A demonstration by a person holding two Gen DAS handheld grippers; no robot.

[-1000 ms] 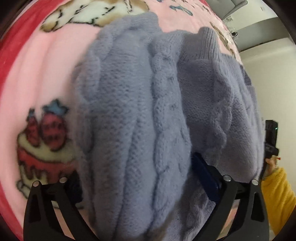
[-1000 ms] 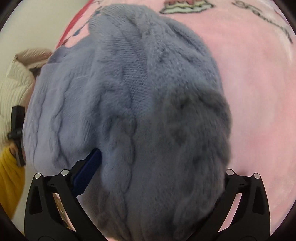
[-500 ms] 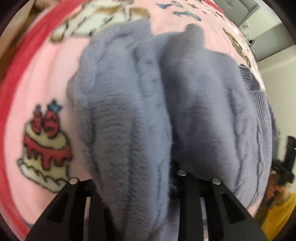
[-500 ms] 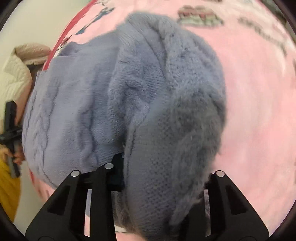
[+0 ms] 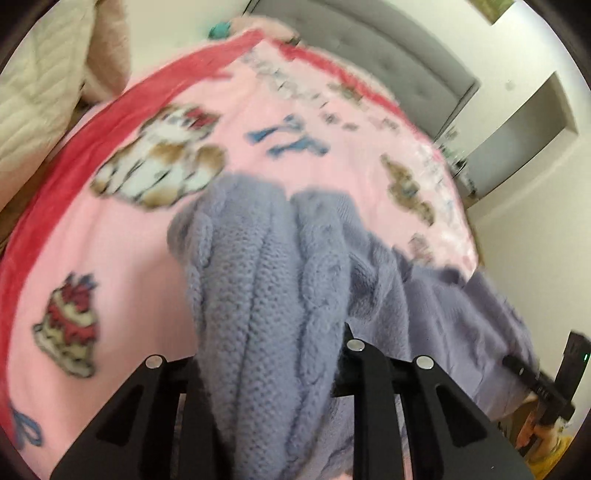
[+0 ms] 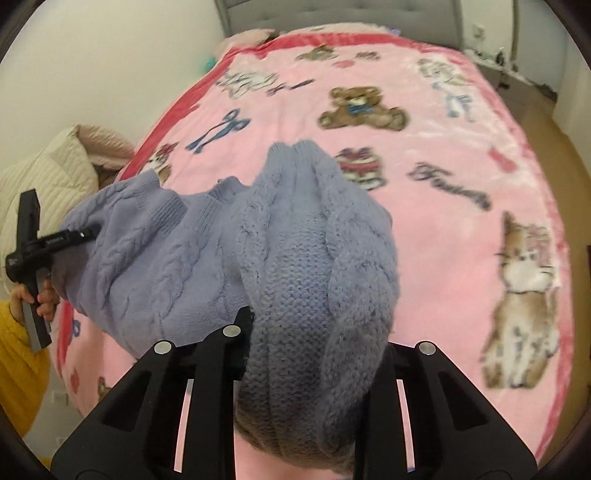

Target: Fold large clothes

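The left gripper (image 5: 271, 354) has its jaws pinched onto a thick bunch of the lavender cable-knit sweater (image 5: 266, 295), and the knit bulges up between them and hides the fingertips. The right gripper (image 6: 314, 343) grips another bunch of the same sweater (image 6: 303, 266) in the same way, its jaws drawn in against the wool.

The sweater hangs between the two grippers above the pink blanket (image 6: 443, 229), gathered into a hump at each end. In the right wrist view the ribbed cuffs or neckline (image 6: 173, 210) sag toward the left gripper, which shows at the far left edge (held in a hand (image 6: 40, 299) coming out of a yellow sleeve (image 6: 18, 369)). Whether the lowest fold touches the blanket is hard to say, since the knit fills most of both views.

The blanket, printed with a teddy bear (image 6: 360, 107), a cat (image 6: 521, 299) and a cake (image 5: 70, 332), covers a bed with a grey padded headboard (image 6: 340, 14). A cream quilted bundle (image 6: 44, 181) lies beside the bed's left edge.
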